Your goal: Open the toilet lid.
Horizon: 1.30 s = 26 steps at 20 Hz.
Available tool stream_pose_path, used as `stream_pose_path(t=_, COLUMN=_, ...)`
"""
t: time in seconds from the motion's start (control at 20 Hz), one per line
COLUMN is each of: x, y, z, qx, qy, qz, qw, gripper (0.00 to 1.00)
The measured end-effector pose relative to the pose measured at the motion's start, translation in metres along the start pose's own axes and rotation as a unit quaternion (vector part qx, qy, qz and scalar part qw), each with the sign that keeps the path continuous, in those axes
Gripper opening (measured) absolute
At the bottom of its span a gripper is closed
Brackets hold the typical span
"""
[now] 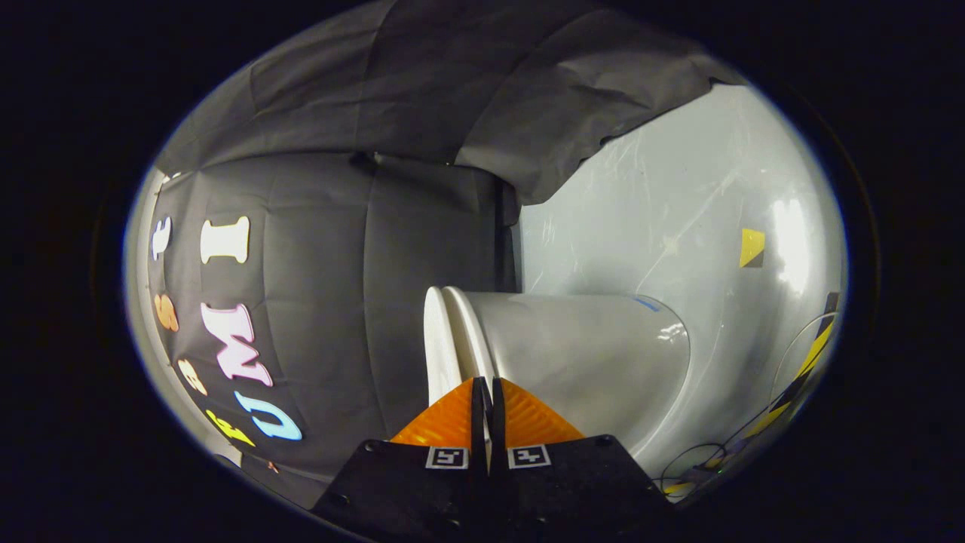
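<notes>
Two thin white plastic rims, the toilet lid (433, 339) and the seat (461, 332) under it, lay pressed together on the mouth of the glossy white ceramic bowl (595, 354), lid not yet raised. Met at the bowl's front edge by the gripper (486, 385), fingers drawn nearly together with a mere slit between. Could not tell whether a rim was nipped there.

Needed, by judgement: tips wedged under the outer rim alone, seat left on the bowl, then a slow arc about the hinge presumed at the bowl's far end, not a straight pull.

Behind the bowl hung a creased black cloth wall (362, 249). Beside the bowl spread a pale glossy floor (678, 211), with yellow-and-black striped tape (810, 358) and thin cables (701, 452) farther out from the bowl.
</notes>
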<state>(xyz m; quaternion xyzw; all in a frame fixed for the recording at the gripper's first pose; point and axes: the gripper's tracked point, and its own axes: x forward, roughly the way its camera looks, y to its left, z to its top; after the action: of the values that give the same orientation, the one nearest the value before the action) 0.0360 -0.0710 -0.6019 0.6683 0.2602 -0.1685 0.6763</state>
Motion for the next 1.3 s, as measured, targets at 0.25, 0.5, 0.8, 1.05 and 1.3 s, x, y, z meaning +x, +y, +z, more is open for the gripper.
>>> stream_pose_path(t=0.25, x=-0.015, y=0.043, z=-0.005, qx=-0.095, qy=0.000, qz=-0.034, qw=0.995, gripper=0.05)
stream_pose_path(t=0.5, x=-0.035, y=0.093, z=-0.016, qx=-0.197, qy=-0.033, qz=-0.062, qw=0.978, gripper=0.05)
stream_pose_path(t=0.8, x=-0.057, y=0.171, z=-0.050, qx=-0.347, qy=-0.072, qz=-0.059, qw=0.933, gripper=0.05)
stream_pose_path(t=1.05, x=-0.085, y=0.229, z=-0.085, qx=-0.459, qy=-0.104, qz=-0.048, qw=0.881, gripper=0.05)
stream_pose_path(t=1.3, x=-0.100, y=0.264, z=-0.126, qx=-0.534, qy=-0.125, qz=-0.035, qw=0.836, gripper=0.05)
